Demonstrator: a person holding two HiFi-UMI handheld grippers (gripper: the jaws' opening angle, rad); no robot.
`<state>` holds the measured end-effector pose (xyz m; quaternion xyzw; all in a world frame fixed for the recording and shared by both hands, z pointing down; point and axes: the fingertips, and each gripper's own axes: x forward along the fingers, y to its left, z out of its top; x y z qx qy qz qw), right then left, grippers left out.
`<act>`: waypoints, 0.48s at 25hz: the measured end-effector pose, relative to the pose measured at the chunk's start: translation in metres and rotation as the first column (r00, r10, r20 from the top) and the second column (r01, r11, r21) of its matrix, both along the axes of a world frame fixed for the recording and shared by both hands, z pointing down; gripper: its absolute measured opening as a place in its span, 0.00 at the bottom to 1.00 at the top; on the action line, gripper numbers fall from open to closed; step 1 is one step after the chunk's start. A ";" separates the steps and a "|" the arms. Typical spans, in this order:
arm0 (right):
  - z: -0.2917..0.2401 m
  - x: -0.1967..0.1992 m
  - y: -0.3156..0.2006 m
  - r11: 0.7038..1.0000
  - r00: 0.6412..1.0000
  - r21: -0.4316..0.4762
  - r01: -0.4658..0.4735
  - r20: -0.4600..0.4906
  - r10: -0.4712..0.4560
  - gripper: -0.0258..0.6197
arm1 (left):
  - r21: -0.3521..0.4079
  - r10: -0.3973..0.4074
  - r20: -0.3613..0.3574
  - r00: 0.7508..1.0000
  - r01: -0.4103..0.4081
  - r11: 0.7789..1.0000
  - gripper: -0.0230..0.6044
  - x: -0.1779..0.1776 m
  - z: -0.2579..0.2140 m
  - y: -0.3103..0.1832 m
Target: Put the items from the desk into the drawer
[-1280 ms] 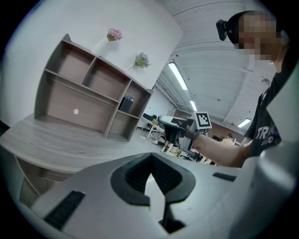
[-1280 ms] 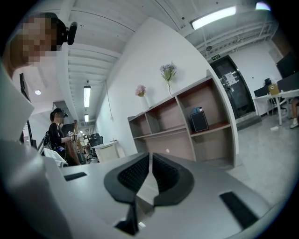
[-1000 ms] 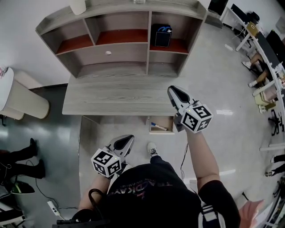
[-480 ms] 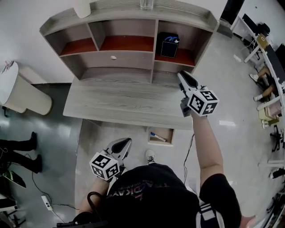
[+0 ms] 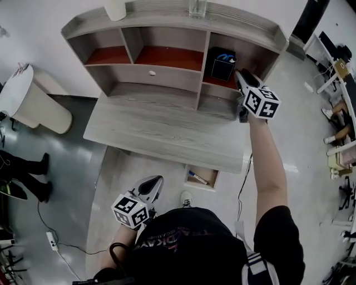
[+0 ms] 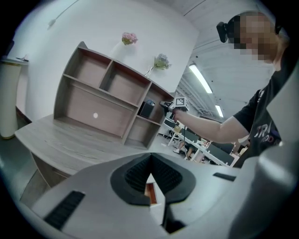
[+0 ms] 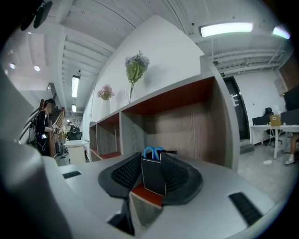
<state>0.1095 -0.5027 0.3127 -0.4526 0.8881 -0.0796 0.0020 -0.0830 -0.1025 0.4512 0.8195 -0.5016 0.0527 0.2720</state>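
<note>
A black box with blue loops on top (image 5: 221,64) stands in the upper right cubby of the desk's hutch (image 5: 167,78). My right gripper (image 5: 241,77) is stretched out level just right of it. In the right gripper view the box (image 7: 154,176) shows in the gap of the right gripper (image 7: 153,161), whose jaws are open and have just been opening; the pads do not press on it. My left gripper (image 5: 154,181) hangs low by my body, shut on nothing (image 6: 150,158). Under the desktop (image 5: 161,131), the drawer (image 5: 197,187) is open with a pen (image 5: 197,177) inside.
A glass vase (image 5: 197,6) and a white pot (image 5: 115,8) stand on the hutch top. A pale round bin (image 5: 30,103) sits left of the desk, with a person's legs (image 5: 25,167) and a power strip (image 5: 51,240) on the floor. Office desks line the right.
My right gripper has travelled from above the open drawer across the desktop to the hutch's right cubby. The left gripper has stayed low by my body.
</note>
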 end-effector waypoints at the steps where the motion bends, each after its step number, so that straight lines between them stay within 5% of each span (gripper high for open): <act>1: -0.001 0.000 -0.009 1.000 1.000 -0.001 -0.002 -0.008 0.002 0.24 | -0.002 -0.012 0.001 1.000 0.012 1.000 0.05 -0.001 0.000 0.000; 12: 0.009 -0.015 -0.066 0.999 0.997 -0.029 0.017 -0.078 -0.020 0.24 | -0.026 -0.101 0.020 0.995 0.102 0.994 0.05 -0.001 0.003 0.005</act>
